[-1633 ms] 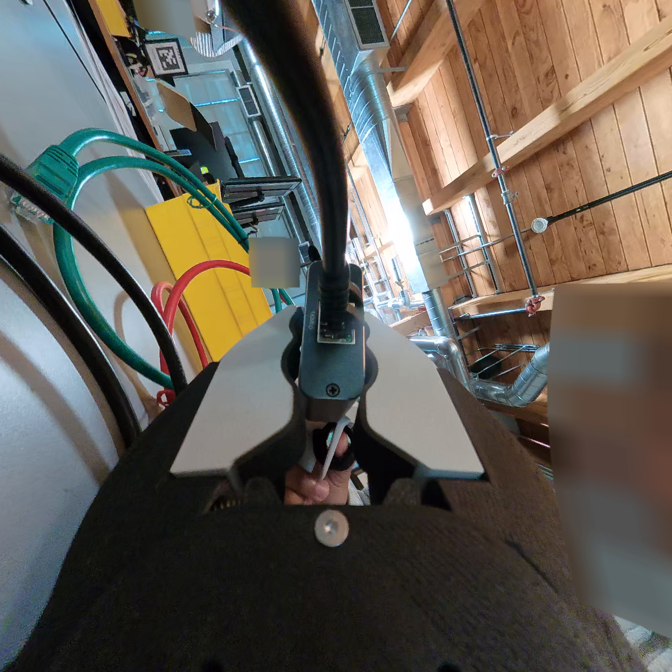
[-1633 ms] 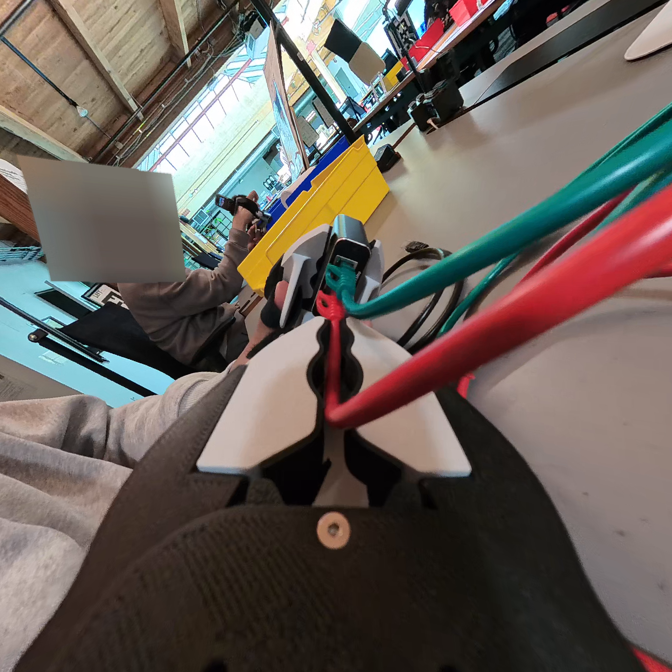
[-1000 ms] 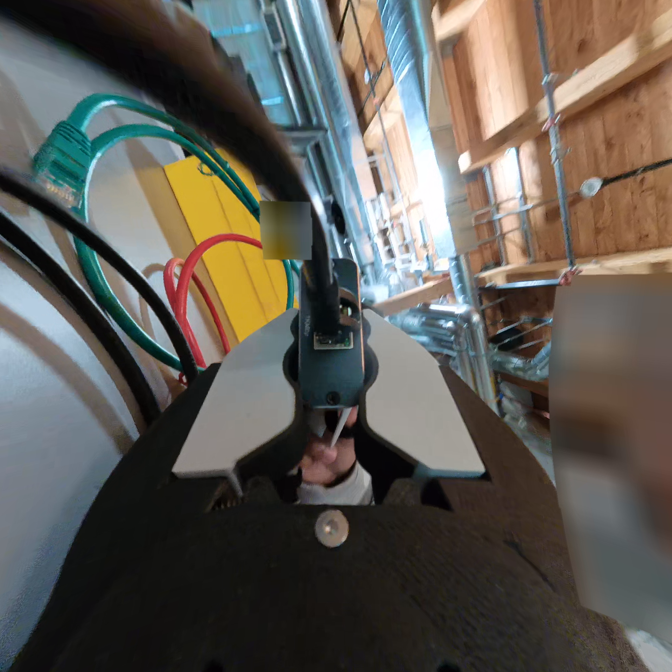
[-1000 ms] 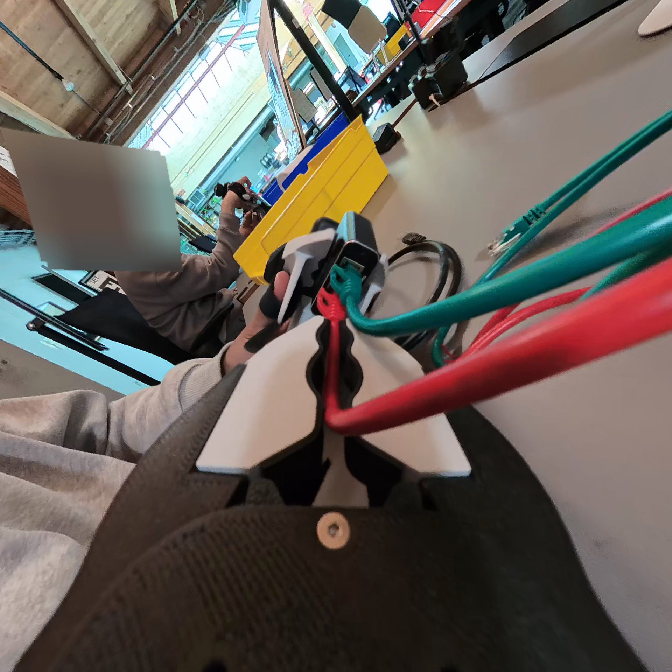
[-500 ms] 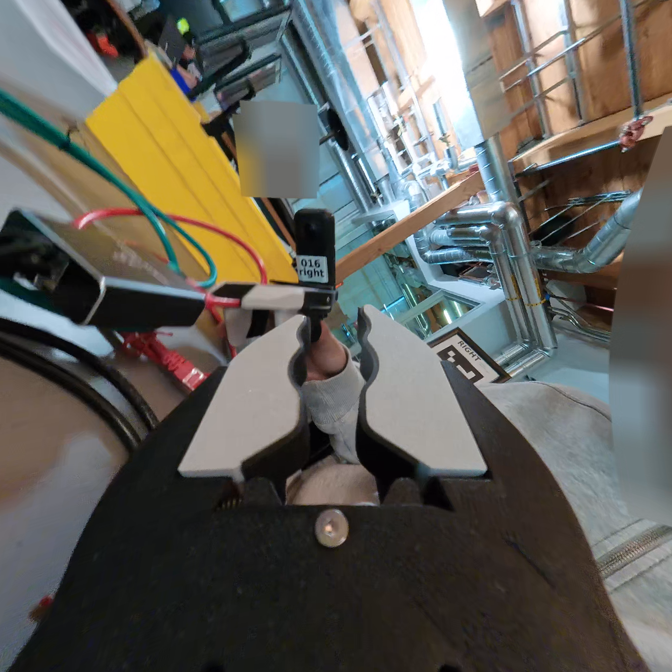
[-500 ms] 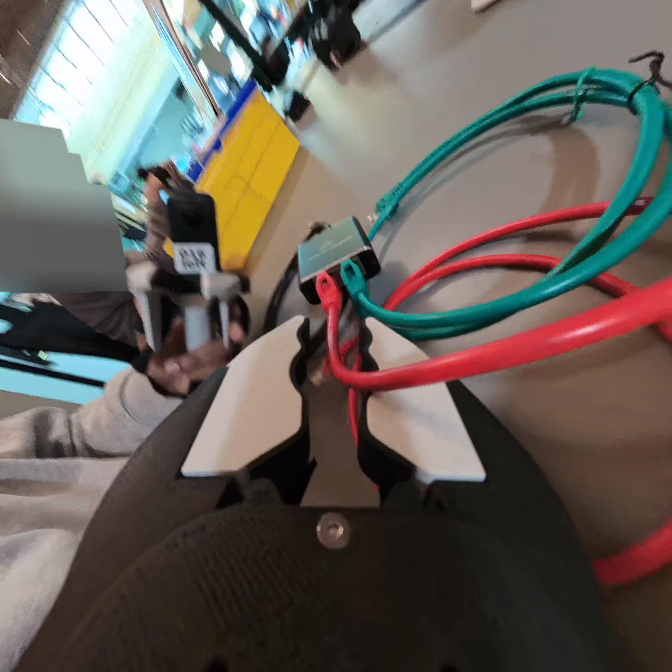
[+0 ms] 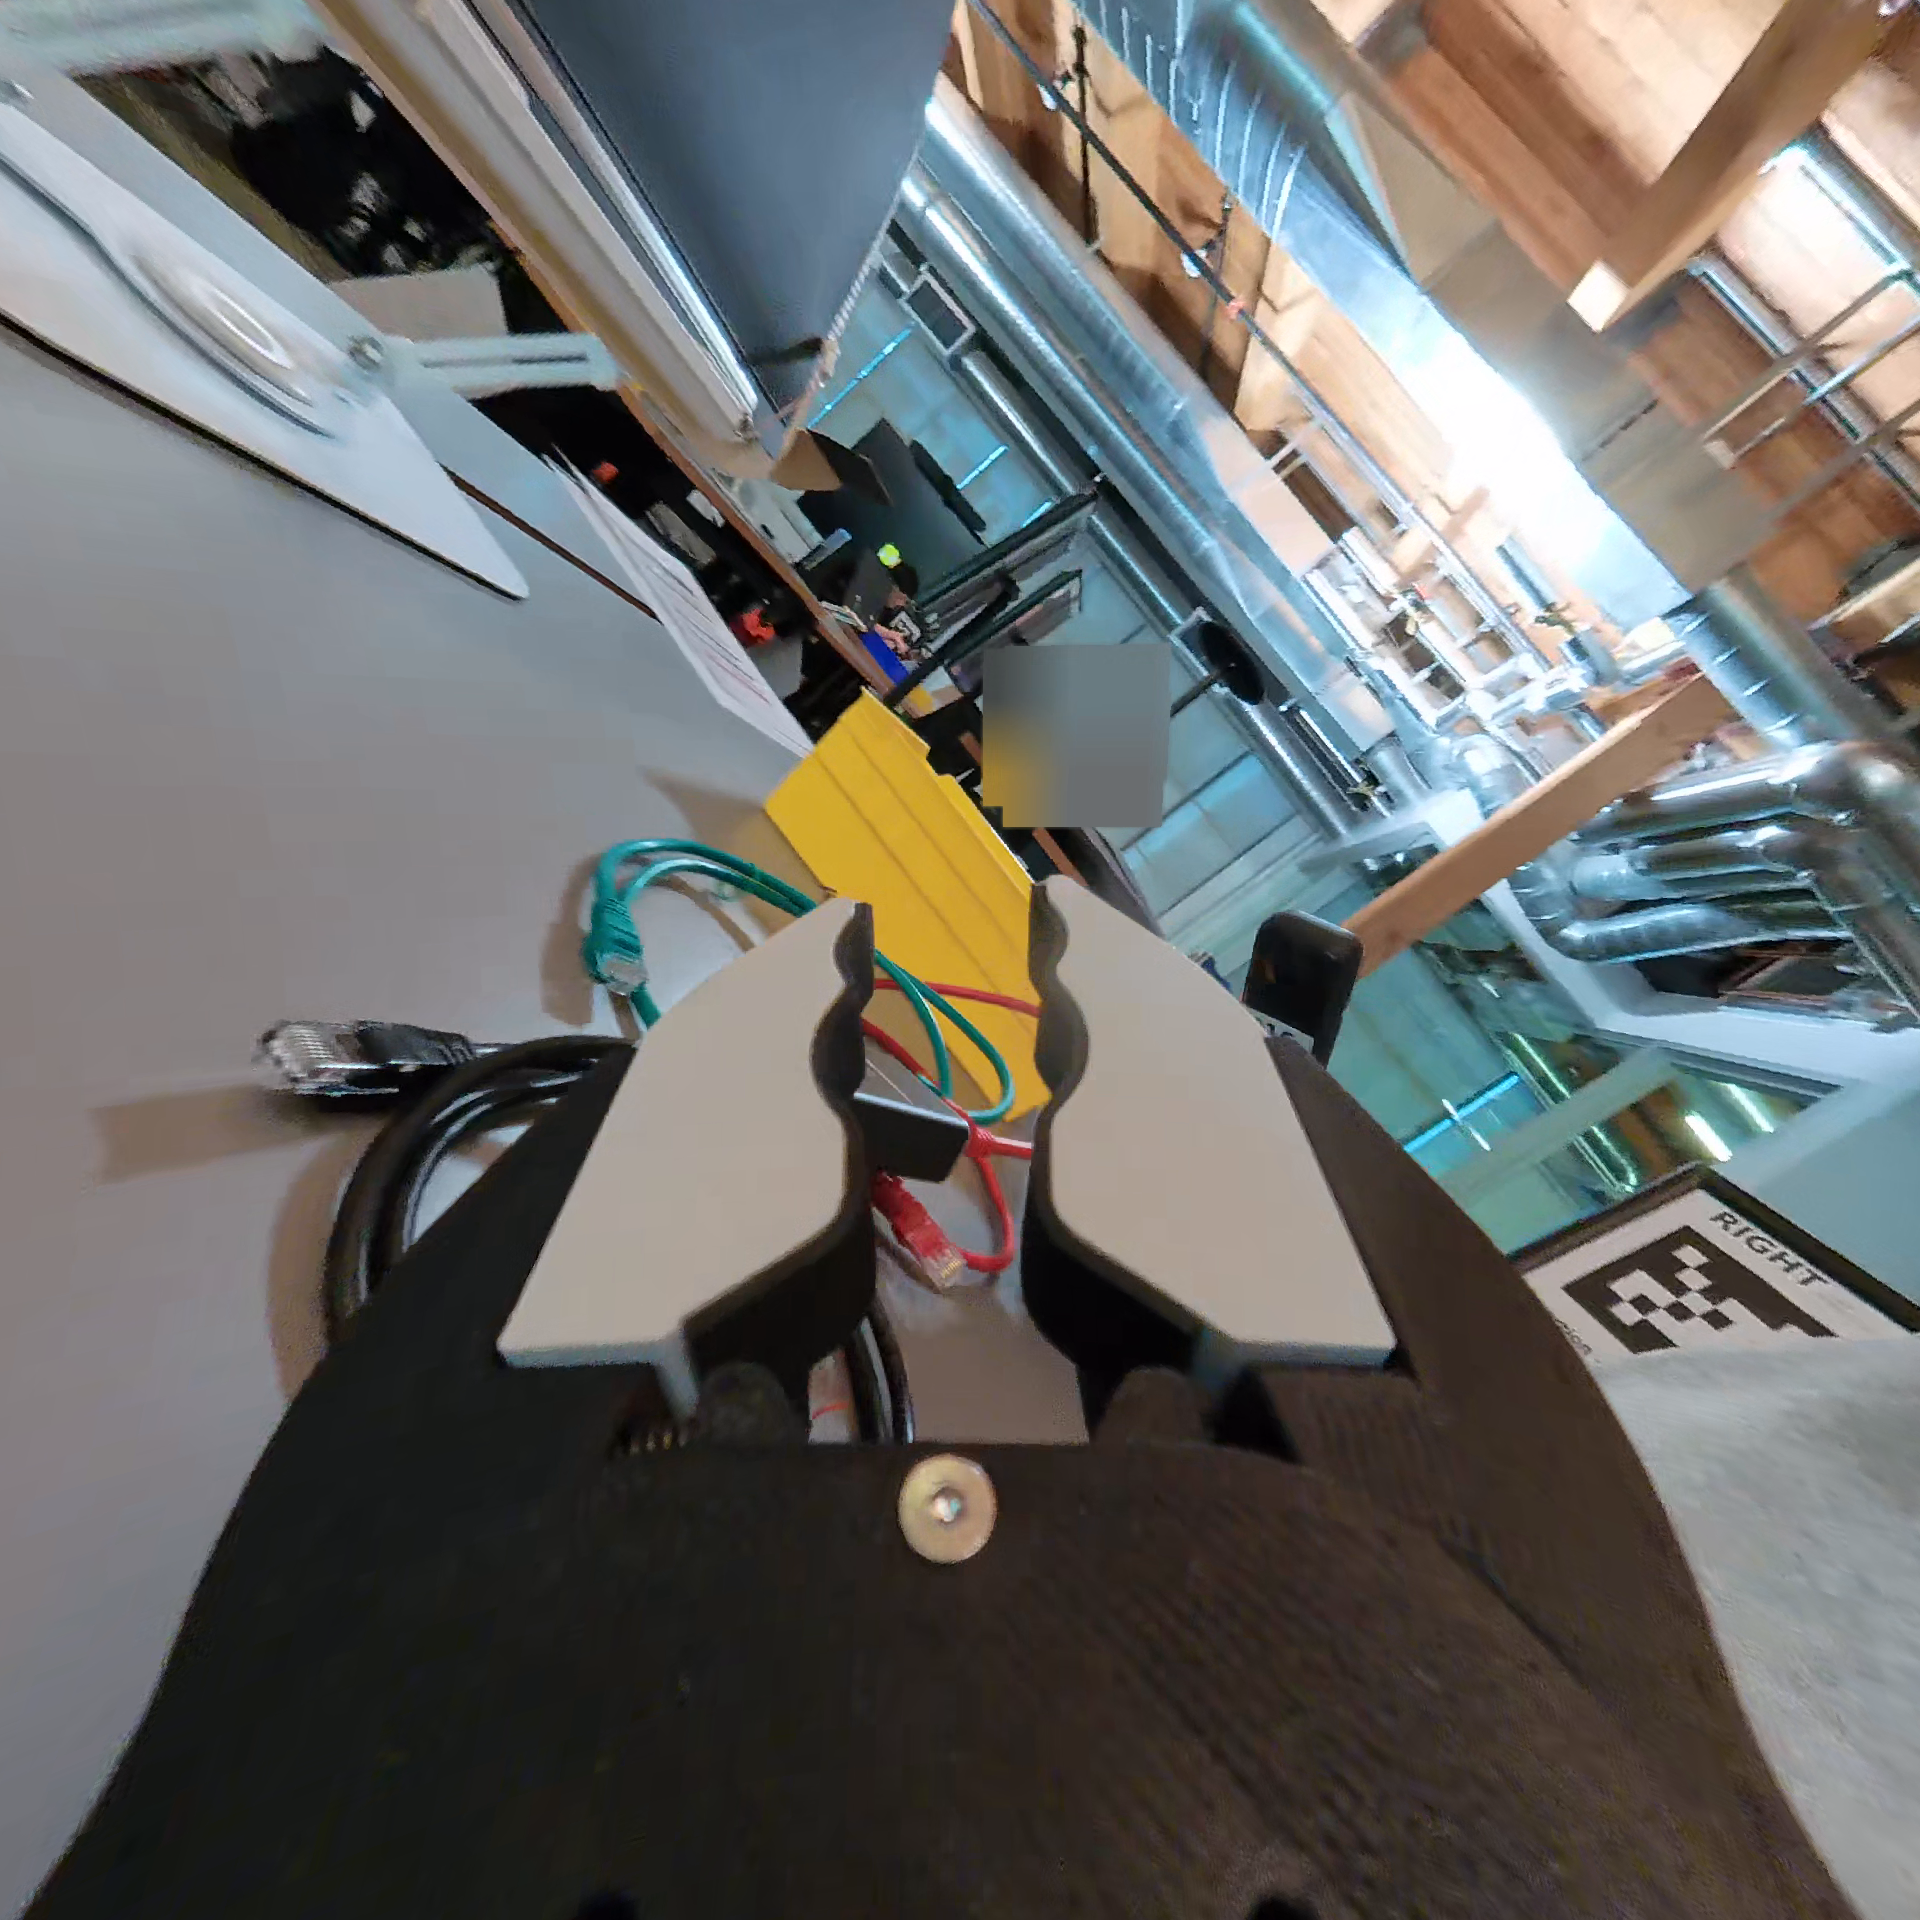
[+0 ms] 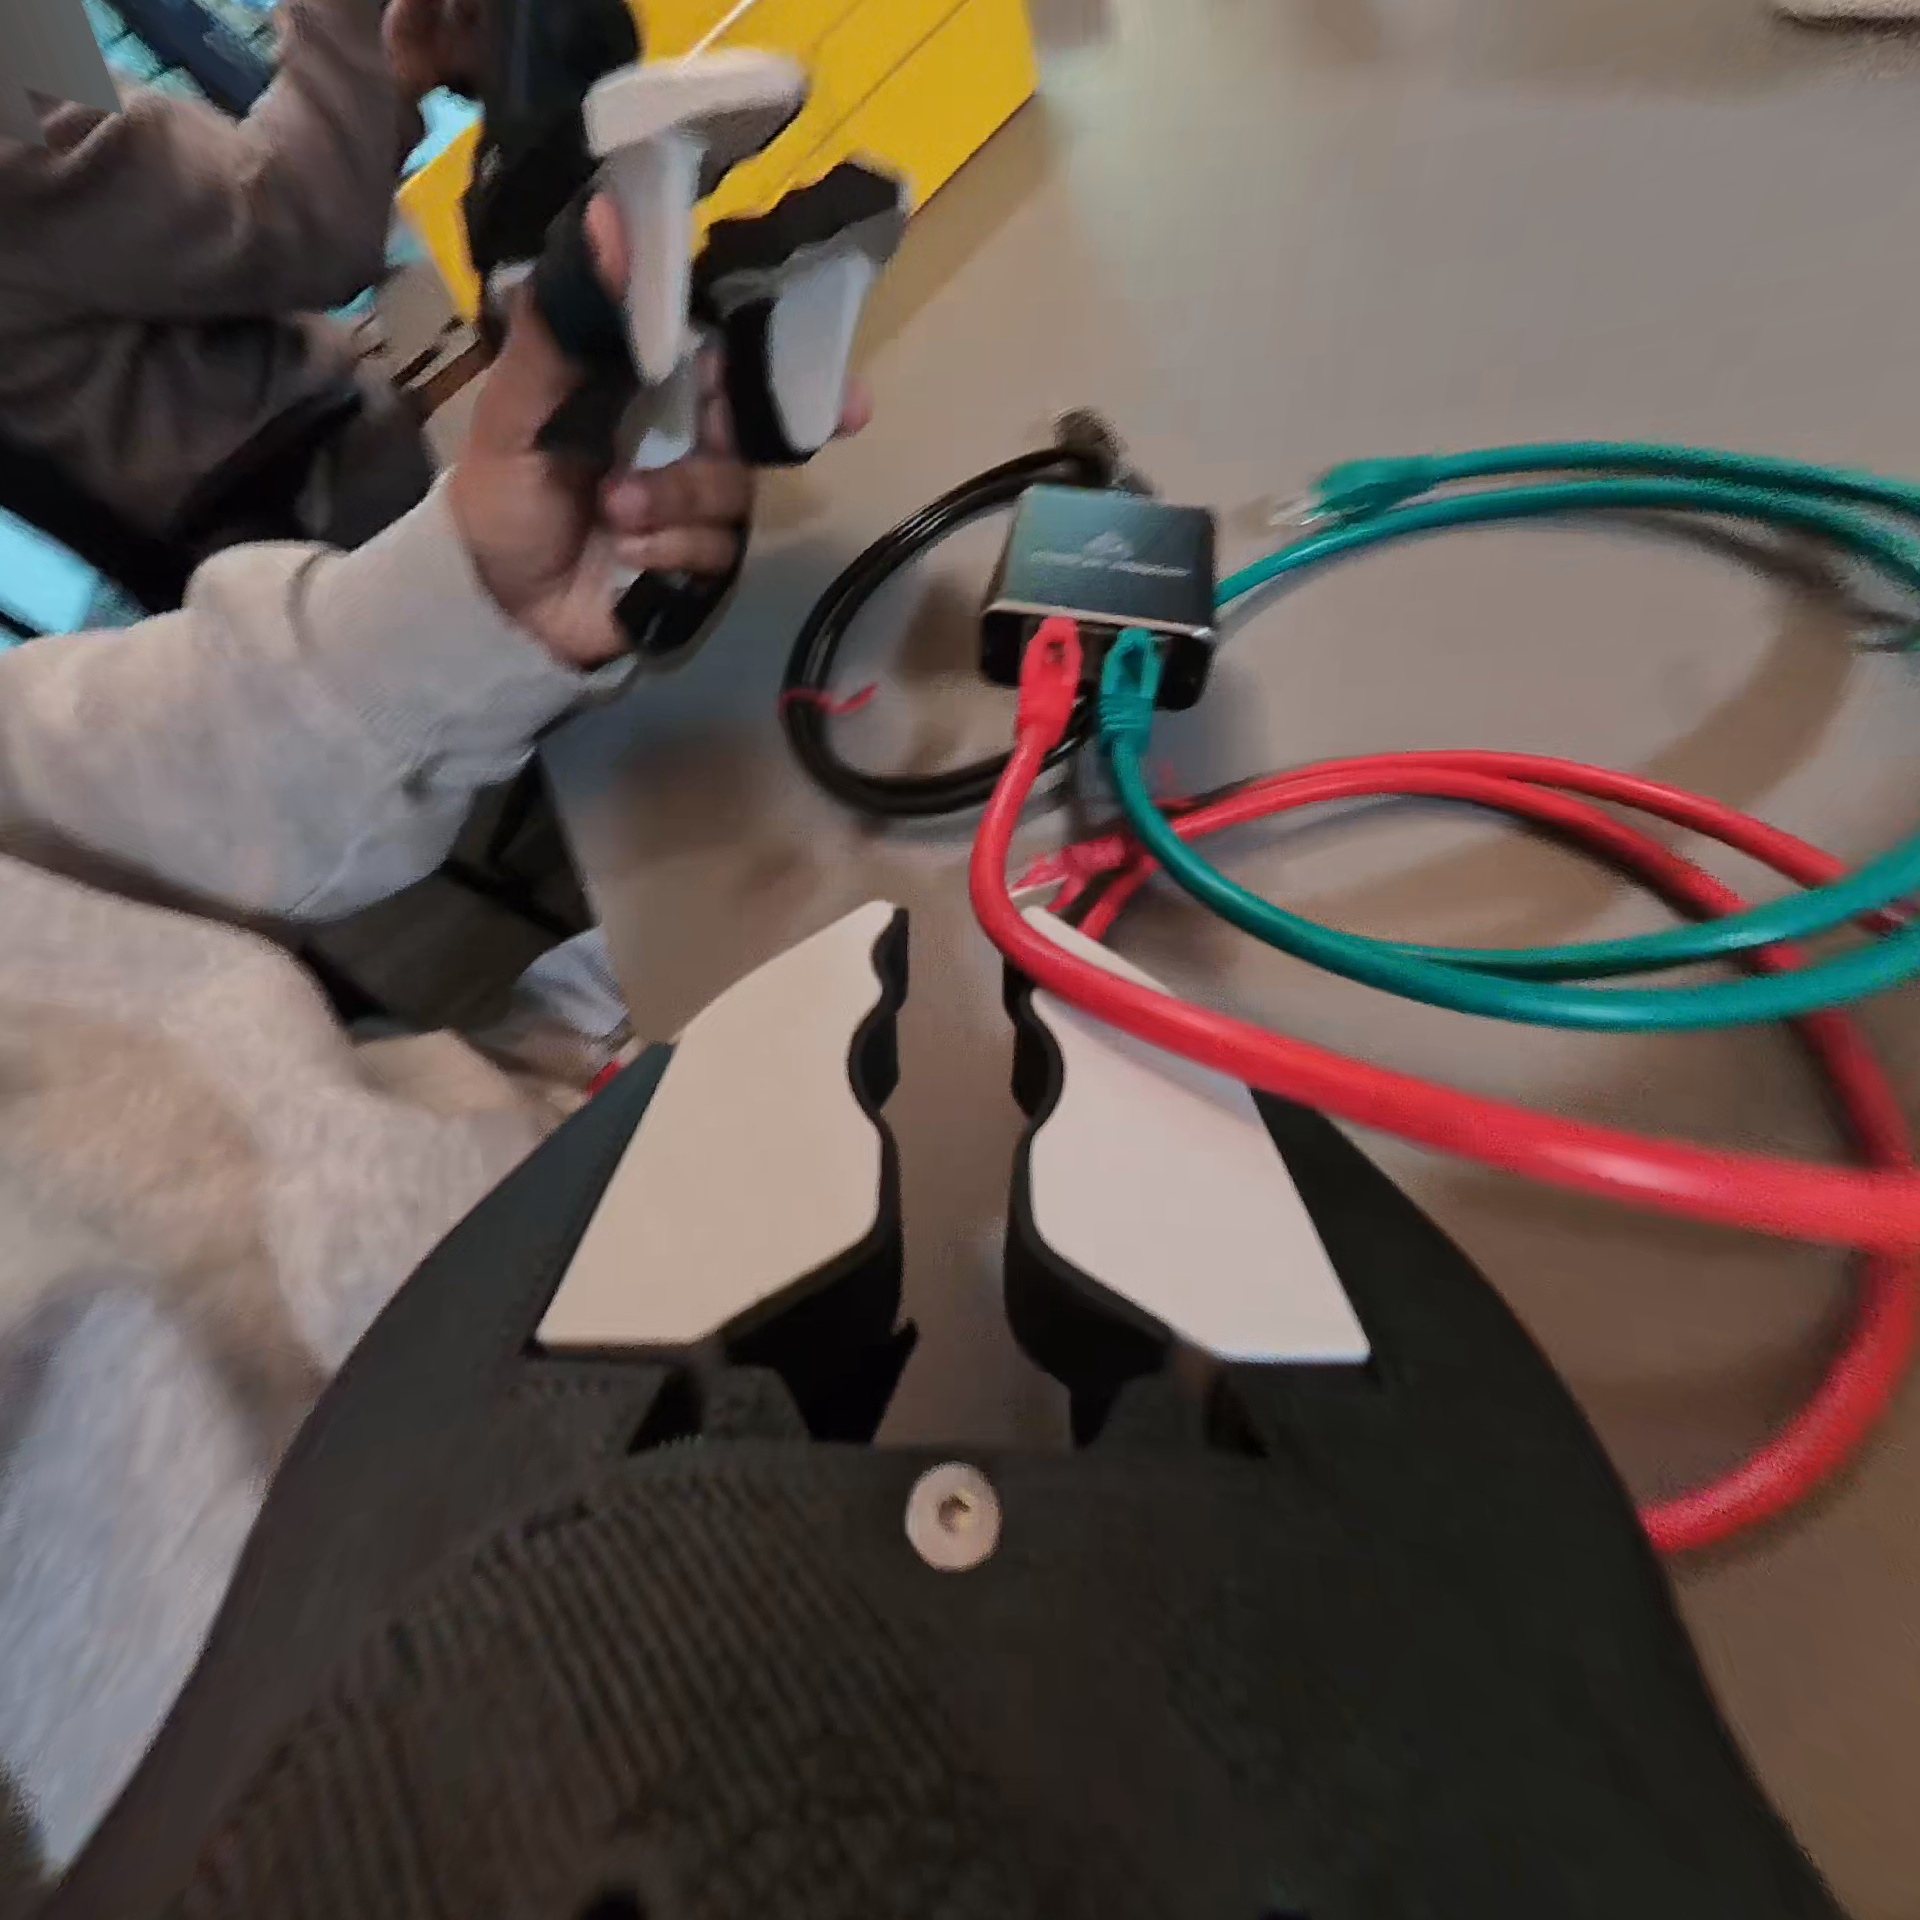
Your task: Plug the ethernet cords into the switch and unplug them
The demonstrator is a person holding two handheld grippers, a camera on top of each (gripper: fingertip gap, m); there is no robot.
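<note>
Your right gripper (image 8: 954,920) and left gripper (image 7: 945,912) both gape, holding nothing. The switch (image 8: 1103,575) lies flat on the grey worktop (image 8: 1455,260), red cord (image 8: 1023,769) and green cord (image 8: 1132,769) plugged into its near edge. Bare worktop lies beyond it.

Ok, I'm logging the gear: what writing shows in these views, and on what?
I don't transcribe writing; these bear it:
switch top: pale logo and line, blurred.
marker card: a word beside a checker pattern.
sticker on the black post: mostly hidden.
paper sheet: too small.
</note>
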